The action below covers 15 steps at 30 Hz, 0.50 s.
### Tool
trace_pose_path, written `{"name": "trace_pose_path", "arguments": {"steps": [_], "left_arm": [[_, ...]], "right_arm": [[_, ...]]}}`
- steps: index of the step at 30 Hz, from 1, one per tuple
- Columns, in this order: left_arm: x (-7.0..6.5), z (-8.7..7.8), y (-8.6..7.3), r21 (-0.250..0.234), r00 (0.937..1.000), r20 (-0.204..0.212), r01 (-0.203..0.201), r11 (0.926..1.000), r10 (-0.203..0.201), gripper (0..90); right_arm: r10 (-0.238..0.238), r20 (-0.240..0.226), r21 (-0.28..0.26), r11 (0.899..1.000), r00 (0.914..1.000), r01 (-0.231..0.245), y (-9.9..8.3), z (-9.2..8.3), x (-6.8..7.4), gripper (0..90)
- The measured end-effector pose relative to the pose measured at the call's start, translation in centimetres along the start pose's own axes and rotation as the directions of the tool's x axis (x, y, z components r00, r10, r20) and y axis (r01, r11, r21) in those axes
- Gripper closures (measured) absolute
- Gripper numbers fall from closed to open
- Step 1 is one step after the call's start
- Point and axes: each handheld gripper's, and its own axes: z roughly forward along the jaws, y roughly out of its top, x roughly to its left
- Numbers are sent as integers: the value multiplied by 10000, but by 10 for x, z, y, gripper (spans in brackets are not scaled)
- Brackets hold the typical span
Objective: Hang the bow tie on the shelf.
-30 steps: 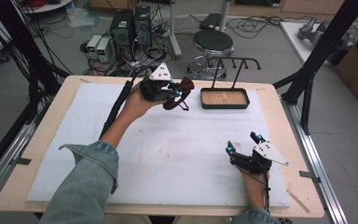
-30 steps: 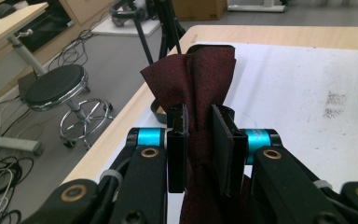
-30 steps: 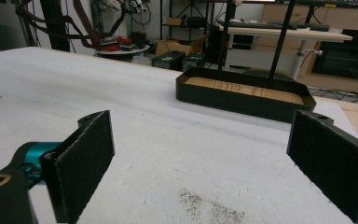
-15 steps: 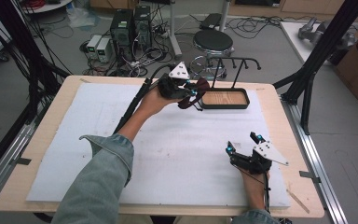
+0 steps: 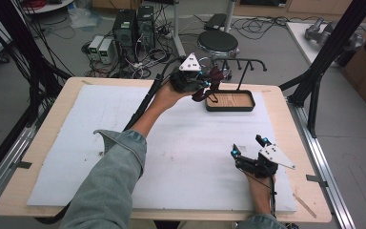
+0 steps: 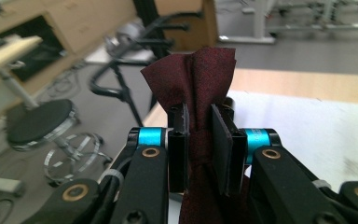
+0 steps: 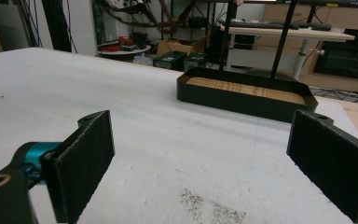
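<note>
Gripping a dark red bow tie (image 6: pixel 196 93) at its pinched middle, the left gripper (image 5: pixel 201 86) is hovering above the far edge of the table (image 5: pixel 43 143), its jaws clamped tight on the cloth so that the tie's folds are fanning out above the pads and hanging below them in the left gripper view. From the high view the tie (image 5: pixel 209 82) is sitting just at the near-left corner of the black tray (image 5: pixel 248 106) with the wooden floor, close beside the thin black rack (image 5: pixel 243 64) that is rising from the tray, and whether cloth and rack are touching I cannot tell. The right gripper (image 5: pixel 249 147) is resting near the table's front right corner, well apart from the tie, with its jaws standing wide and nothing between them; in the right gripper view the tray (image 7: pixel 205 93) is lying ahead across bare white mat (image 7: pixel 168 140). The mat (image 5: pixel 186 157) is covering most of the tabletop, and a broad open stretch is lying between the two grippers. Beyond the far edge the floor is holding a round stool (image 5: pixel 218 43), computer boxes (image 5: pixel 133 28) and loose cables, while black frame posts are flanking both sides of the table.
</note>
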Motion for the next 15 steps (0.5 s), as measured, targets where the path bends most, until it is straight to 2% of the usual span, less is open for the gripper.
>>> {"name": "trace_pose_path", "arguments": {"steps": [3,6,8,9,12,13,15], "left_arm": [[4,0,-1,-514,9984,-165,527,9973,-536,770],[5,3,-2,-891,9964,-337,743,9933,-775,770],[6,5,-2,-1285,9938,-362,999,9867,-1053,771],[6,7,-3,-1524,9910,-350,1224,9807,-1291,771],[9,11,-5,-1920,9853,-341,1581,9686,-1676,772],[10,12,-6,-1919,9847,-406,1585,9685,-1692,772],[12,16,-10,-1955,9795,-568,1787,9643,-1930,773]], "right_arm": [[0,2,-1,10000,10000,0,0,0,0,65],[-2,-2,5,10000,10000,2,0,0,0,65],[20,-5,8,10000,10000,-20,0,0,0,66],[20,-5,8,10000,10000,-20,0,0,0,66],[21,-4,6,10000,10000,-21,0,0,0,66],[22,-4,5,10000,10000,-22,0,0,0,66],[22,-10,9,10000,10000,-22,0,0,0,66]]}}
